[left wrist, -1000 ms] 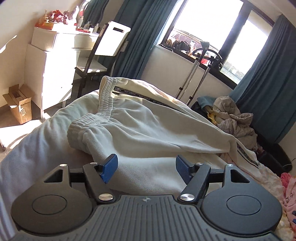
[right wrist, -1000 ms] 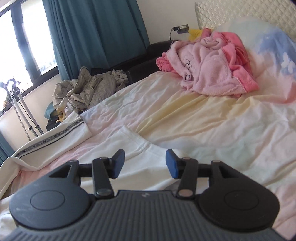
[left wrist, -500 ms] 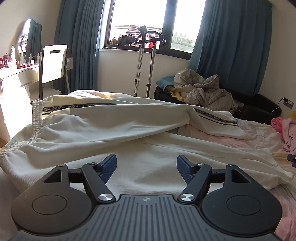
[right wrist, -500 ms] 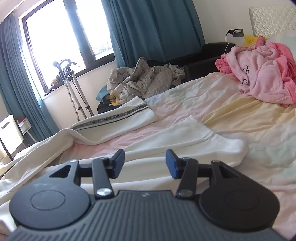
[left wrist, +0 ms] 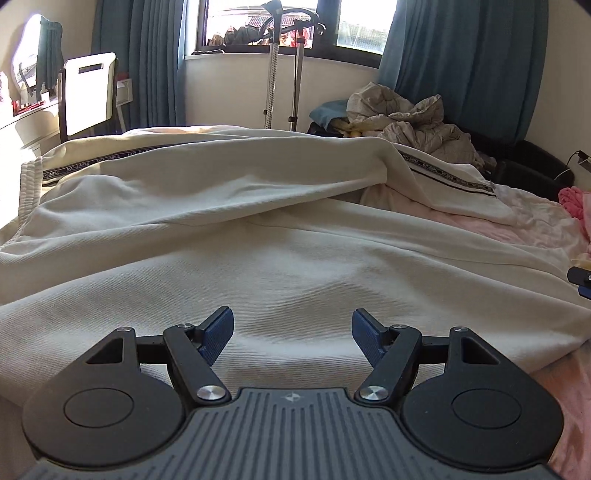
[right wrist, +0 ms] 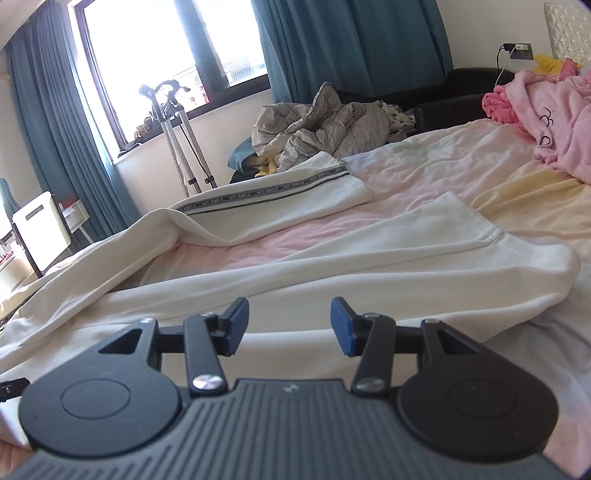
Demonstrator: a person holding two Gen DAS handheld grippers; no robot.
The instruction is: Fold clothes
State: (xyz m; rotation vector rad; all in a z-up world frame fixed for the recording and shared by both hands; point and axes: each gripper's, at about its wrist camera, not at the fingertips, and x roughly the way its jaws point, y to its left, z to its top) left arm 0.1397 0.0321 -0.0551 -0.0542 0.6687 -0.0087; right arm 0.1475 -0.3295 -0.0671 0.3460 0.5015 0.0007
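Cream sweatpants [left wrist: 295, 229] lie spread across the bed [right wrist: 498, 192], legs splayed apart. Left gripper [left wrist: 292, 334] and right gripper [right wrist: 289, 325] both hover gaping, empty (nothing pinched). I'd grab the near leg's edge low, both layers, then lift evenly.

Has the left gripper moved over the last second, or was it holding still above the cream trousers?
Yes. The left gripper swung away from the white dresser: that has left its view, and the window, once upper right, is now straight ahead.

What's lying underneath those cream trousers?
The cream trousers lie on a pink and yellow bedsheet, which shows between and beyond the legs. Anything directly beneath the fabric is covered.
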